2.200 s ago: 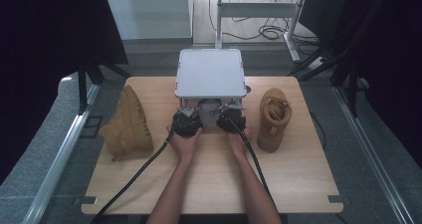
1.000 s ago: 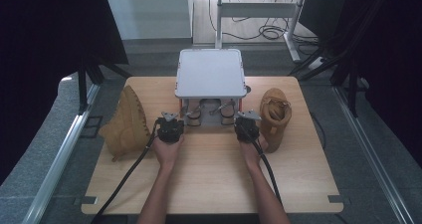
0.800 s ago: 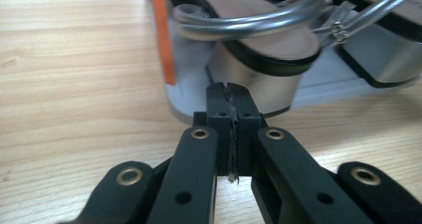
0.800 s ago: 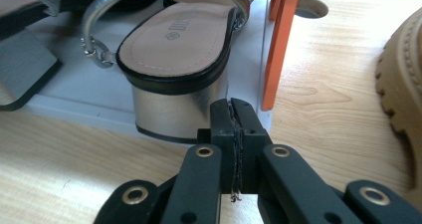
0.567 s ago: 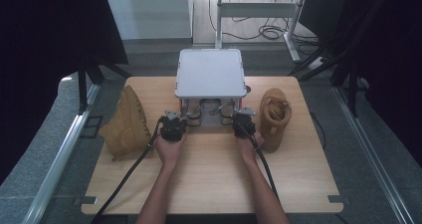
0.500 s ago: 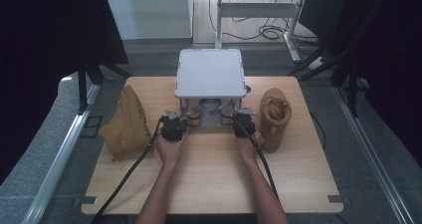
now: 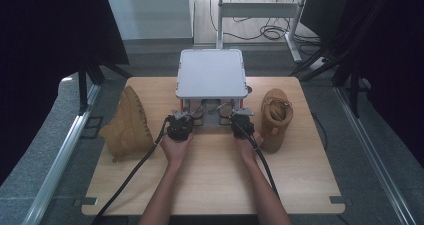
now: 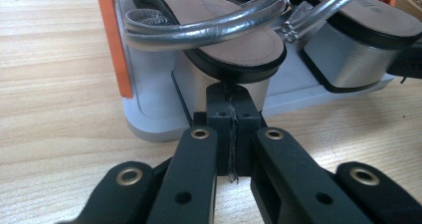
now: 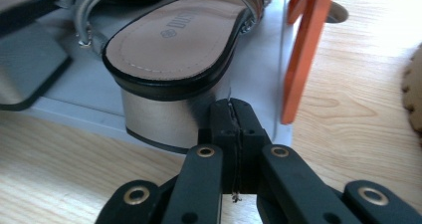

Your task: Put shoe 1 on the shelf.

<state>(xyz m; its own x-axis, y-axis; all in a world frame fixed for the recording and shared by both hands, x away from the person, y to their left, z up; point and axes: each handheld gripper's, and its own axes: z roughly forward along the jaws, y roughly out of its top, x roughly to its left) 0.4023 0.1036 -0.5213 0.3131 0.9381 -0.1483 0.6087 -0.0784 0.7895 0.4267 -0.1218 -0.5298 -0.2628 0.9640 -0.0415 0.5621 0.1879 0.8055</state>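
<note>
Sandals mostly hidden from the high view: the grey rack's [image 7: 212,74] flat top covers them. In both claw views toes and far straps run off the top edge.

Left claw [image 8: 231,100]: jaws pressed together, nothing between them, a thin thread hanging along the seam. Directly ahead, tip close to its block heel, is the left sandal [image 8: 219,40]: tan footbed, black edging, silver metallic heel, silver tubular straps. To the claw's right sits the other sandal's silver wedge.

Right claw [image 9: 233,115]: jaws also together, empty. Right sandal [image 9: 174,45] just ahead and slightly left, heel almost at the tip; footbed logo too blurred to read. Orange rack post [image 9: 306,50] to the claw's right.

On the worktop [image 7: 210,185], a tan boot [image 7: 129,125] lies outboard of the left claw [image 7: 179,127], and a tan boot [image 7: 275,117] stands outboard of the right claw [image 7: 242,126].
</note>
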